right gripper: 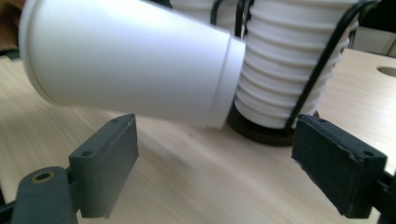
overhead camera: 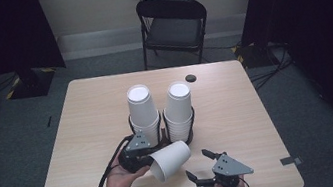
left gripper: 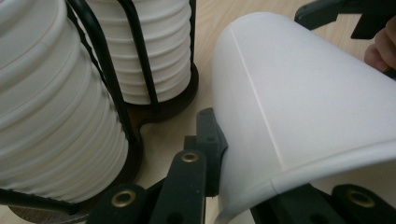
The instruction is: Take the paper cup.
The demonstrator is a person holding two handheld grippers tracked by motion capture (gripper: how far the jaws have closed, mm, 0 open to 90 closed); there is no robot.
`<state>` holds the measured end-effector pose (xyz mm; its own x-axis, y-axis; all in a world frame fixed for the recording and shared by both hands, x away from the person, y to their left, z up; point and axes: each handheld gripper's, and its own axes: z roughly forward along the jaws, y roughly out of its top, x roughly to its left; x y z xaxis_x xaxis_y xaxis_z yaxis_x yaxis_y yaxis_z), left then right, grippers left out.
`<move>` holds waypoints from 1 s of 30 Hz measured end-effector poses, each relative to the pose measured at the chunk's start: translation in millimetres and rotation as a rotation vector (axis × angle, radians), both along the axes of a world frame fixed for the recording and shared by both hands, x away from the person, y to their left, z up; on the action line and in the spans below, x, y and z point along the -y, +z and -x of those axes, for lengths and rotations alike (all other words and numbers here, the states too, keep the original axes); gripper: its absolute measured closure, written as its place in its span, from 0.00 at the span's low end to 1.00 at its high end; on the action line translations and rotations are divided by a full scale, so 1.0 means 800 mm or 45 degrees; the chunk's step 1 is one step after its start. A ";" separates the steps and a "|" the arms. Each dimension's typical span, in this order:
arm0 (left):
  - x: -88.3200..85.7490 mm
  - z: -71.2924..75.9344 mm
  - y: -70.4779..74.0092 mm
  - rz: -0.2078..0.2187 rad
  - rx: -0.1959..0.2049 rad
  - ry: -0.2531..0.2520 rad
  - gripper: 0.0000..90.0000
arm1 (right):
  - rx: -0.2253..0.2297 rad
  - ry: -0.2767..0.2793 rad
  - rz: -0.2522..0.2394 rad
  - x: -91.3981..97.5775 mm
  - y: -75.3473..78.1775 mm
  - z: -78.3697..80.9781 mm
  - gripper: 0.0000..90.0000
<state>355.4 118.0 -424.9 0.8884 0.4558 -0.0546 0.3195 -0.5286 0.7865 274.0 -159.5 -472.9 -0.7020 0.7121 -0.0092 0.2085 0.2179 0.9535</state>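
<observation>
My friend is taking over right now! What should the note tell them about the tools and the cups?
Left tool: shut on the rim of one white paper cup, held on its side above the table.
Right tool: open, holding nothing, just beside that cup.
Two stacks of cups stand upside down in a black wire holder mid-table: left stack, right stack.
Done: one cup is out and in hand.
Left: probably pass it to the right tool or set it down; where it goes isn't clear.
</observation>
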 end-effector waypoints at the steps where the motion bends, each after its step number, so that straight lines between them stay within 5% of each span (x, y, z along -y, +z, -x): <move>1: 0.001 0.000 0.002 0.000 0.003 0.015 0.96 | 0.000 0.045 0.003 0.001 0.001 0.000 0.15; 7: 0.001 -0.006 0.014 -0.024 -0.012 0.020 0.96 | 0.038 0.097 0.119 -0.006 0.001 -0.001 0.14; 11: 0.006 -0.011 0.019 -0.100 -0.061 -0.002 0.96 | 0.102 0.076 0.217 -0.012 -0.001 -0.001 0.14; 16: 0.008 -0.012 0.024 -0.130 -0.079 -0.010 0.96 | 0.130 0.093 0.269 -0.018 -0.004 -0.001 0.14; 30: 0.014 -0.017 0.022 -0.223 -0.120 -0.067 0.96 | 0.336 0.179 0.454 -0.036 0.005 -0.004 0.14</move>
